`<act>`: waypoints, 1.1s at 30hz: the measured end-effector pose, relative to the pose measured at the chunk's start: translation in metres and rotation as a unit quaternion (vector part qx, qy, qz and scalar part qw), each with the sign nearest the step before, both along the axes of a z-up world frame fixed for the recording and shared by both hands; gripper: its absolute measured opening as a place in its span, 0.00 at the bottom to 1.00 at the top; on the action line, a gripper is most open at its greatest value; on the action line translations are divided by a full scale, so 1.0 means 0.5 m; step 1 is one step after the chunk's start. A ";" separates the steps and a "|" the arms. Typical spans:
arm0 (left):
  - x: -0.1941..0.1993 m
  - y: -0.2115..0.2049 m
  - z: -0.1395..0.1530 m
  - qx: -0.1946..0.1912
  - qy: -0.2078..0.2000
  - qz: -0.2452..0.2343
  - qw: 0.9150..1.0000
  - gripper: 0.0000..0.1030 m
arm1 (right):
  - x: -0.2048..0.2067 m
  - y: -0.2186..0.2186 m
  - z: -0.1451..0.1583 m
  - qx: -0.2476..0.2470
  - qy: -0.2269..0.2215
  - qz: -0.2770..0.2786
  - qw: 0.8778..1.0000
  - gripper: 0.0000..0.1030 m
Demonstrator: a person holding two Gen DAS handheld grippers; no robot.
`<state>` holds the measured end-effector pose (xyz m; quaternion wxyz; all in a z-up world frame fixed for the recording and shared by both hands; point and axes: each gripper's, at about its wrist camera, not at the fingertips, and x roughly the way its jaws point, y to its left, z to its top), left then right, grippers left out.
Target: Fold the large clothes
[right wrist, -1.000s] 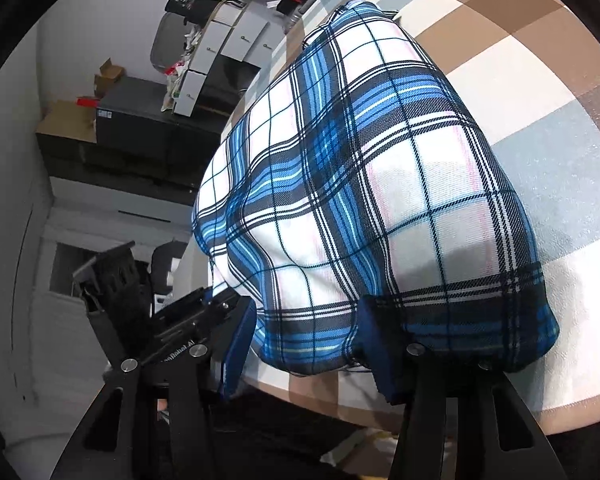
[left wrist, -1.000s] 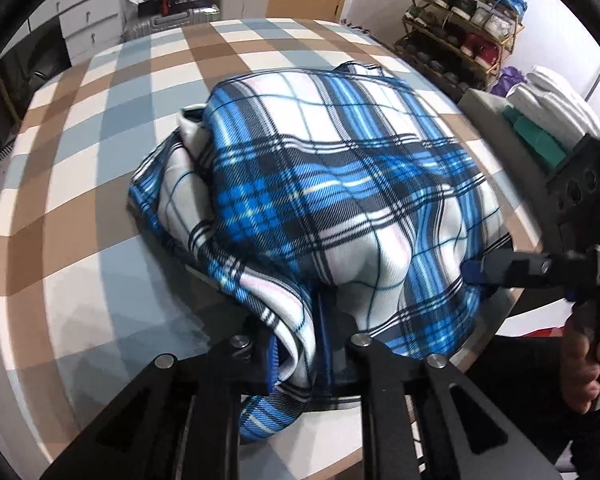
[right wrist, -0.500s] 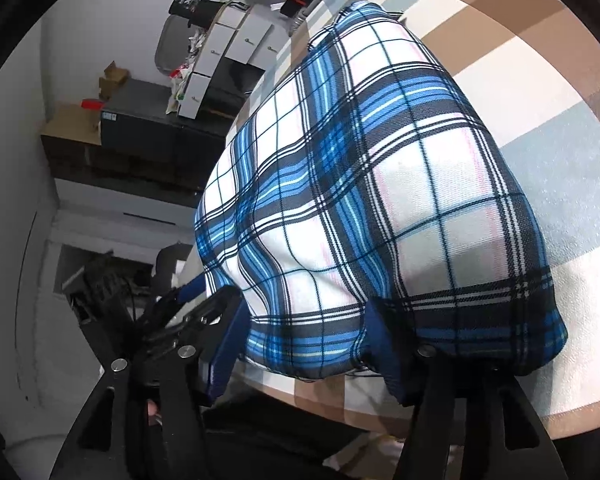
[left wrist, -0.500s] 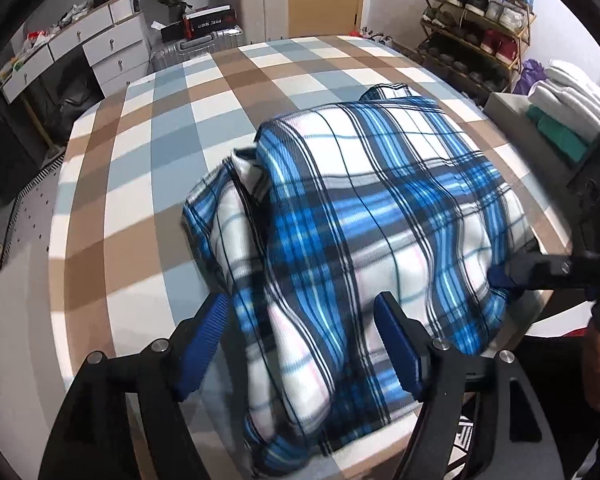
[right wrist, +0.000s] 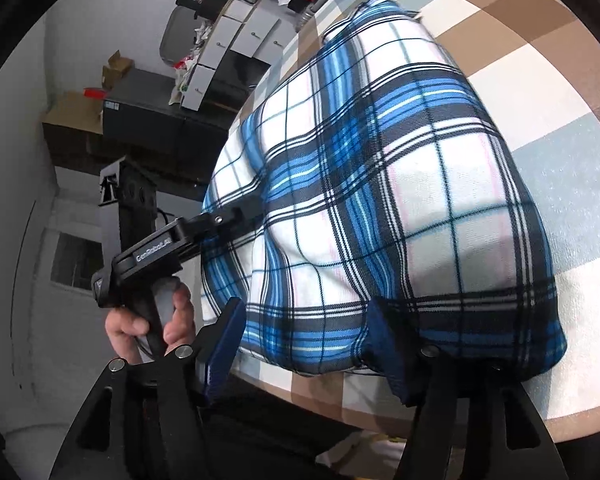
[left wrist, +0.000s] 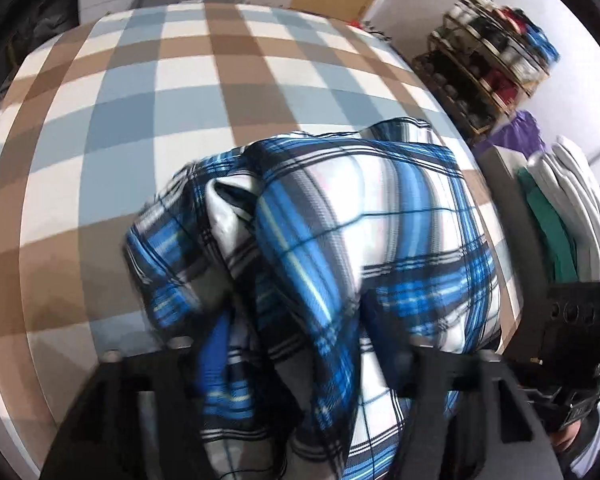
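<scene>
1 blue-white plaid fabric shirt [left wrist: 360, 248], bunched at near edge of checked brown-blue-white surface [left wrist: 140, 92]. 2 grippers: left gripper [left wrist: 296, 364] jaws closing, cloth between; right gripper [right wrist: 304, 336] part-open, hem between pads, grip cannot tell. Left view only: 1 shoe rack [left wrist: 488, 64]. Right view only: 1 hand [right wrist: 148, 320] on left handle.
</scene>
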<state>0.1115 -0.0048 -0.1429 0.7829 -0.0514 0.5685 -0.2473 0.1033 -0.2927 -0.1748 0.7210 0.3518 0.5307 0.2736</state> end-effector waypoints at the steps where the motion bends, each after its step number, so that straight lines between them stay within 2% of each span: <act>1: -0.003 0.001 0.005 -0.007 0.001 -0.005 1.000 0.32 | 0.000 0.002 0.002 -0.007 -0.002 0.003 1.000 0.61; 5: 0.007 0.051 0.013 -0.051 0.046 0.025 0.997 0.32 | -0.003 0.008 0.009 -0.027 -0.014 0.012 0.999 0.61; 7: 0.011 0.072 0.029 -0.044 0.054 0.039 0.997 0.36 | -0.004 0.003 0.007 -0.022 -0.012 0.009 1.000 0.62; 9: -0.001 0.076 0.065 -0.012 0.027 0.050 0.998 0.36 | -0.003 -0.002 0.005 -0.015 -0.008 0.004 1.000 0.62; 12: -0.037 0.045 0.149 0.065 -0.067 0.039 0.995 0.36 | -0.003 -0.001 0.004 -0.012 -0.005 0.001 1.000 0.61; 14: -0.059 0.015 0.194 0.062 -0.114 0.018 0.991 0.37 | -0.004 -0.003 0.003 -0.011 -0.005 0.001 1.000 0.61; 16: -0.069 -0.027 0.208 0.029 -0.118 -0.015 0.992 0.43 | -0.008 -0.006 0.001 -0.007 -0.002 -0.002 1.000 0.61; 18: -0.066 -0.067 0.181 0.026 -0.104 -0.040 0.993 0.44 | -0.008 -0.012 -0.003 0.001 0.003 -0.004 1.000 0.61; 20: -0.056 -0.088 0.130 0.063 -0.091 -0.042 0.993 0.44 | -0.009 -0.013 -0.003 0.004 0.004 -0.001 1.000 0.61; 21: -0.047 -0.088 0.096 0.095 -0.084 -0.024 0.992 0.43 | -0.009 -0.011 -0.002 -0.002 0.000 0.005 1.000 0.61; 22: -0.037 -0.074 0.071 0.105 -0.071 -0.012 0.992 0.38 | -0.010 -0.008 -0.002 -0.007 -0.004 0.009 1.000 0.61; 24: -0.027 -0.052 0.027 0.089 -0.050 0.003 0.995 0.36 | -0.013 -0.003 0.002 -0.019 -0.013 0.015 1.000 0.61; 27: -0.036 -0.041 0.017 0.063 -0.069 0.011 0.996 0.36 | -0.015 0.001 0.009 -0.036 -0.019 0.018 0.999 0.59; 30: -0.051 -0.038 0.018 0.067 -0.086 0.006 0.994 0.36 | -0.012 0.010 0.038 -0.073 -0.024 0.035 0.996 0.54; 33: -0.060 -0.033 0.020 0.062 -0.096 0.002 0.993 0.36 | 0.012 0.022 0.110 -0.183 -0.084 0.042 0.979 0.53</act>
